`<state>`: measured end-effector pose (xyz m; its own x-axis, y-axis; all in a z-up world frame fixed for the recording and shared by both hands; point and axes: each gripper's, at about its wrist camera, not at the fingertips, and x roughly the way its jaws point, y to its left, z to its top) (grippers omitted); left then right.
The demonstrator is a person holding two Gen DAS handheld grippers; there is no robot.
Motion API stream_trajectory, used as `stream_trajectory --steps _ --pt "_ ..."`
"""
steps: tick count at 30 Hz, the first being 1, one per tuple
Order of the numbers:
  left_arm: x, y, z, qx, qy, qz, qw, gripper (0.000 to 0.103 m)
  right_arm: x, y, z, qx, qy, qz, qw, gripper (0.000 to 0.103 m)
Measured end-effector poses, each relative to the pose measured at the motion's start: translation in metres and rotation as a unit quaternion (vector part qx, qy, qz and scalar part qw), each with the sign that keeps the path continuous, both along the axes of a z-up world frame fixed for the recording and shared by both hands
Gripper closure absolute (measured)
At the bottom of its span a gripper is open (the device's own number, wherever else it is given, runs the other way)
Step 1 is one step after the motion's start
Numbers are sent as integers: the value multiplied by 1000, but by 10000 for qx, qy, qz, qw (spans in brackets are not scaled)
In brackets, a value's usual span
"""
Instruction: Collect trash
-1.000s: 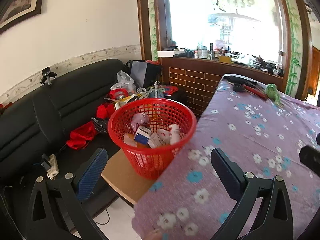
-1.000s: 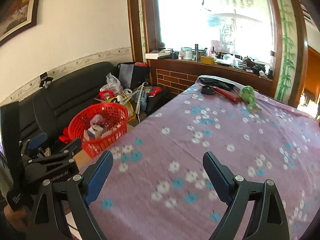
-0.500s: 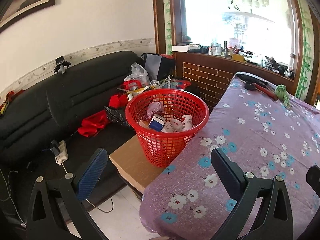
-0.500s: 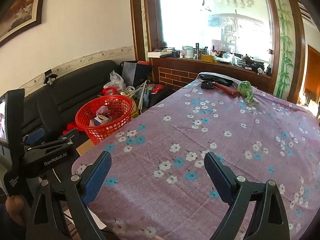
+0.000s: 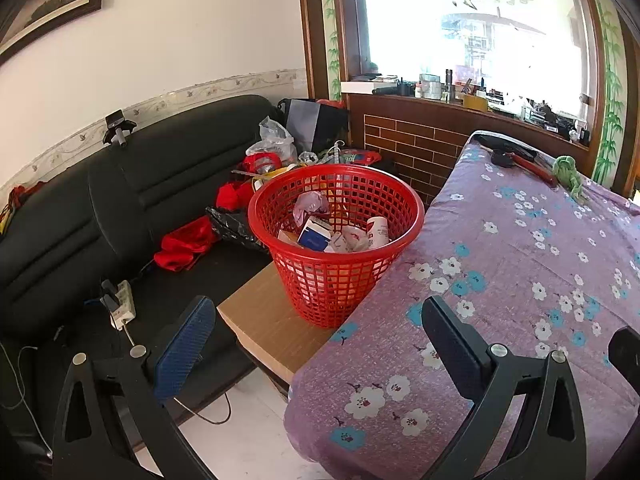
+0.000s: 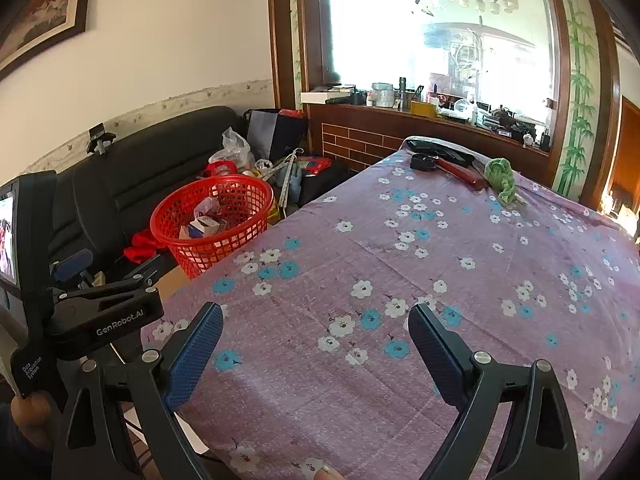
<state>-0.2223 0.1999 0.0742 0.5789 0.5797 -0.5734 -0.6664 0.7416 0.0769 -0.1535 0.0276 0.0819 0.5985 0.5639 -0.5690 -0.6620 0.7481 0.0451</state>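
I'm holding both the left gripper [image 5: 316, 344] and right gripper [image 6: 316, 344] spread empty, risking nudging the red basket [image 5: 336, 240] off its ledge.

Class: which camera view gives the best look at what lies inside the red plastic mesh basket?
The left wrist view: the red plastic mesh basket is near and central, its cartons and wrappers distinct. The right wrist view shows it smaller, off left, contents harder to make out.

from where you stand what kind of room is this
Most likely a lived-in home living room: a black sofa piled with bags and red cloth stands along the wall, a table under a purple flowered cloth fills the front, and a red basket of trash stands beside it. A framed picture hangs above.
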Motion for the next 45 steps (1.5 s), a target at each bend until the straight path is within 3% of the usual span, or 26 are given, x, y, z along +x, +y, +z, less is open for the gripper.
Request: stream_trajectory --steps 45 --pt "4 0 -12 12 156 -40 9999 0 8 -2 -4 -20 47 -85 10000 7"
